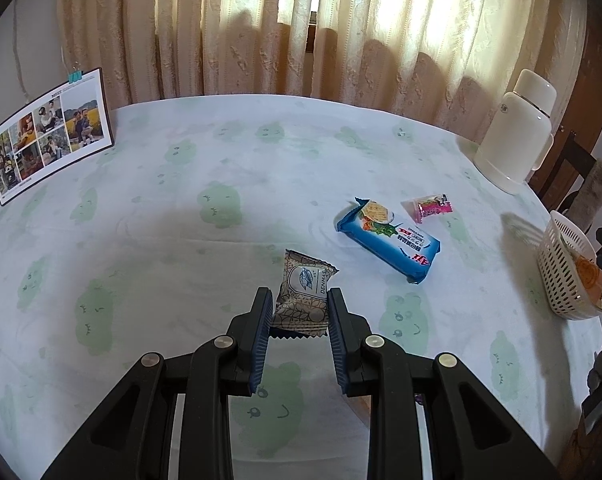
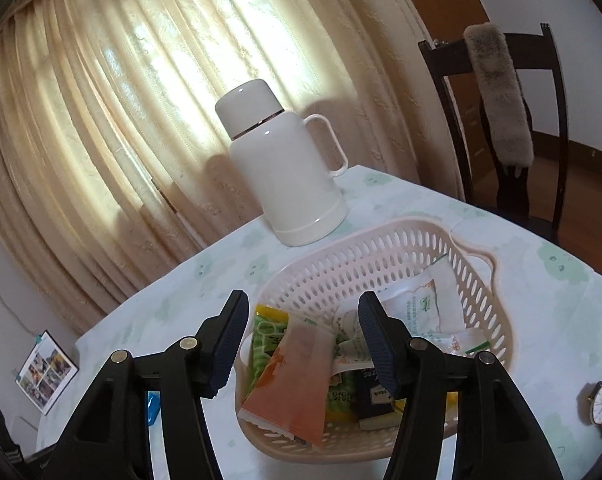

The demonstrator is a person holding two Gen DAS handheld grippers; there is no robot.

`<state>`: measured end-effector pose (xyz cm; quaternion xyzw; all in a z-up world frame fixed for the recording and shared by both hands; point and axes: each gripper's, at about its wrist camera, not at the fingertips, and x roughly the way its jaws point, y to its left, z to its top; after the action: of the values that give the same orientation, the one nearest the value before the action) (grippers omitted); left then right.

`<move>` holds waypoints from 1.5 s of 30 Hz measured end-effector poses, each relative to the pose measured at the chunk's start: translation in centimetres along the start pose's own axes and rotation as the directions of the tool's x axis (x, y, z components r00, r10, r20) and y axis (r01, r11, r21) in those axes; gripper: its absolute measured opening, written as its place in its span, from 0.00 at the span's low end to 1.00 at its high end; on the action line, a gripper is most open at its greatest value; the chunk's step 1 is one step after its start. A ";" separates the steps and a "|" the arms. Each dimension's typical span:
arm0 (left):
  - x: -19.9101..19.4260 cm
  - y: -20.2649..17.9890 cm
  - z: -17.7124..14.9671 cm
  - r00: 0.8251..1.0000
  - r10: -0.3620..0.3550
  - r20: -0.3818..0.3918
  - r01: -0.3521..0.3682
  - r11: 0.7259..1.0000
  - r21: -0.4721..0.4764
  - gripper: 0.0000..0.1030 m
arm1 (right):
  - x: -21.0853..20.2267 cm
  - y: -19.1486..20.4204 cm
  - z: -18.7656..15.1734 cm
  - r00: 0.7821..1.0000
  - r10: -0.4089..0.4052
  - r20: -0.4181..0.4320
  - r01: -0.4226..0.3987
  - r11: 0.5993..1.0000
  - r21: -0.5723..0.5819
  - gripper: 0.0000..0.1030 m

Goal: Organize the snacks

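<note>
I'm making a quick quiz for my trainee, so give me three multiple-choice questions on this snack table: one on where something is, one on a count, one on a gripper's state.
1. Where does the white plastic thermos jug stand?
A. inside the basket
B. on the tablecloth beyond the basket
C. on the chair

2. How many snack packets lie loose on the tablecloth, not gripped, in the left wrist view?
A. two
B. four
C. none

3. What is the left gripper doing?
A. standing open over bare cloth
B. shut on the beige patterned snack packet
C. gripping the thermos handle

Answers:
1 B: the jug stands on the cloth behind the cream perforated plastic basket.
2 A: only the blue cracker packet and the small pink sweet packet lie free.
3 B: both pads press the packet's sides.
</note>
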<state>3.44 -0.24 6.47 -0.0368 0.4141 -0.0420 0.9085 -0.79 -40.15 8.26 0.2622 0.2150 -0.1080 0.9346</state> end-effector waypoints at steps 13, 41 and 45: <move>-1.0 -4.6 0.7 0.999 -0.046 -0.009 0.046 0.995 0.085 0.24 | -2.2 -3.1 0.8 0.992 -0.080 0.096 0.074 0.995 0.063 0.57; 3.8 -2.5 -1.4 0.988 0.022 -0.151 -0.004 0.993 0.115 0.33 | -2.3 -2.9 0.2 0.998 -0.029 0.061 0.028 0.999 0.020 0.60; 3.8 -2.4 -1.7 0.989 0.014 -0.150 0.003 0.994 0.111 0.33 | -2.3 -2.8 0.2 0.998 -0.029 0.060 0.028 0.999 0.019 0.60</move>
<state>4.49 -3.12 2.77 0.0179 0.4784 -0.0651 0.8755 -3.65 -42.39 8.19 0.2643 0.1892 -0.1311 0.9366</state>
